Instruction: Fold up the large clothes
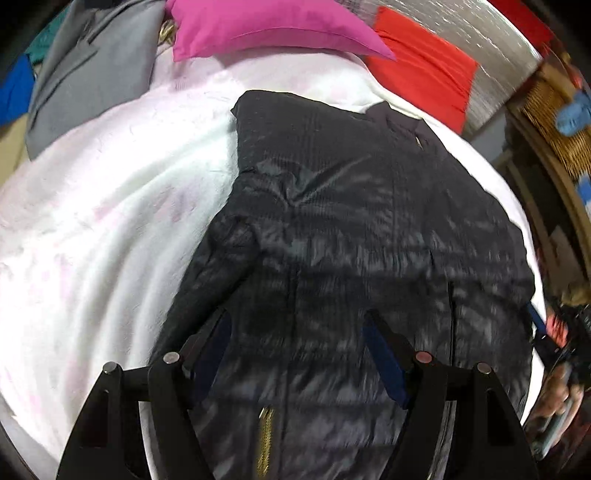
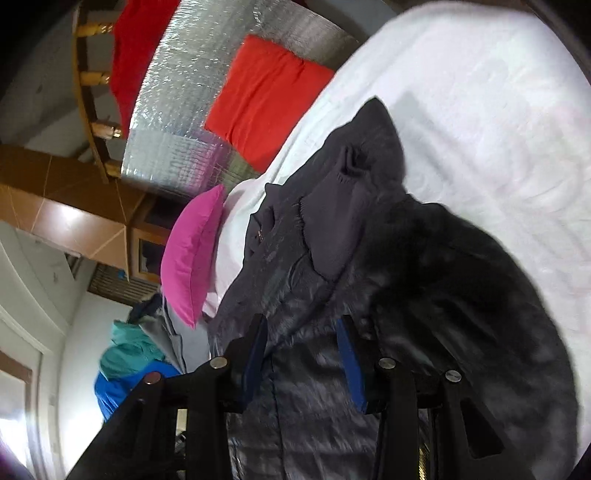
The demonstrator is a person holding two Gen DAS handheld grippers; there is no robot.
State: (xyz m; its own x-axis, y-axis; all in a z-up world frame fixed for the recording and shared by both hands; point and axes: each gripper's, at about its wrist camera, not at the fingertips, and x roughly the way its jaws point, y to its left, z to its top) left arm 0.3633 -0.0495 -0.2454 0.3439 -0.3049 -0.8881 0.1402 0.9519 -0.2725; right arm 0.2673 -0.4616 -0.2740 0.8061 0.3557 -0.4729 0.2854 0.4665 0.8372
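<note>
Black jacket (image 1: 351,229) spread flat on the white bed (image 1: 110,221), collar toward the pink pillow (image 1: 266,26). Left gripper (image 1: 295,332) and right gripper (image 2: 303,332), fingers apart, above the jacket's near edge, gripping nothing.

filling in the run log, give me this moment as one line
step: fold | item: dark quilted puffer jacket flat on white bedsheet | left gripper: jaws open over jacket | right gripper: jaws open over jacket

Bed under white cover (image 1: 110,221), dark quilted jacket (image 1: 351,221) spread on it, pink pillow (image 1: 266,26), red pillow (image 1: 421,77), grey garment (image 1: 85,77)
</note>
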